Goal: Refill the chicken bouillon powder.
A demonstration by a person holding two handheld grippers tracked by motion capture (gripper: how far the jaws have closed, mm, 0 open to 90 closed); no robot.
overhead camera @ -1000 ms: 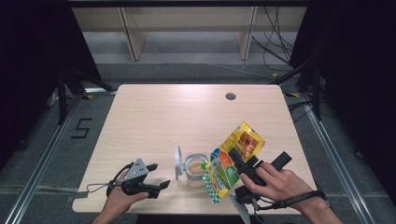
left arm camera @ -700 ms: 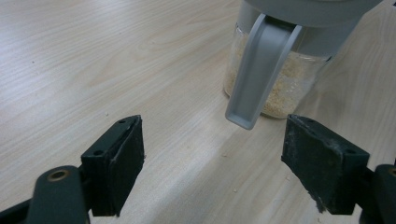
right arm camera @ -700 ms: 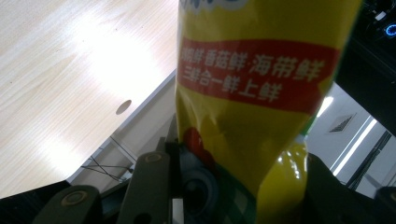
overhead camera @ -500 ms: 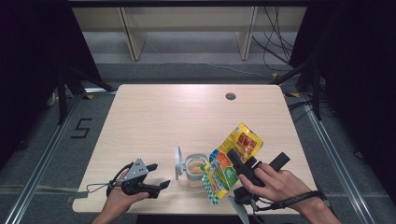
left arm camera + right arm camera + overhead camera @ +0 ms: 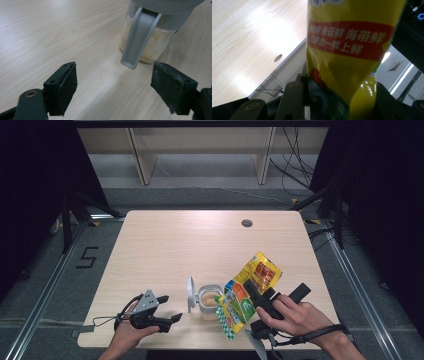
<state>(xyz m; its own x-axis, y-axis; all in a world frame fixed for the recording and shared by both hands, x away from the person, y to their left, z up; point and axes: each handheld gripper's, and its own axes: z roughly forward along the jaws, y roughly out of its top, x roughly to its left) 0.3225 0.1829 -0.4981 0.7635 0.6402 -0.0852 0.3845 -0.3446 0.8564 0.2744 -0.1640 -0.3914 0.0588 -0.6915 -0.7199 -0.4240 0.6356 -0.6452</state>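
A clear jar [image 5: 210, 301] of pale granules stands near the table's front edge, its grey hinged lid [image 5: 190, 294] flipped up on the left side. In the left gripper view the jar [image 5: 155, 42] and its hanging lid latch [image 5: 140, 37] sit just beyond my open left gripper [image 5: 115, 90], nothing between its jaws. From above, the left gripper [image 5: 167, 307] lies to the left of the jar. My right gripper [image 5: 252, 292] is shut on a yellow seasoning bag [image 5: 247, 295], tilted with its lower end beside the jar's mouth. The bag [image 5: 349, 52] rises between the right jaws.
The wooden table [image 5: 200, 245] has a round cable hole [image 5: 246, 223] at the back right. Dark floor and cables surround it, with shelving legs behind. A few spilled crumbs lie on the wood in front of the jar.
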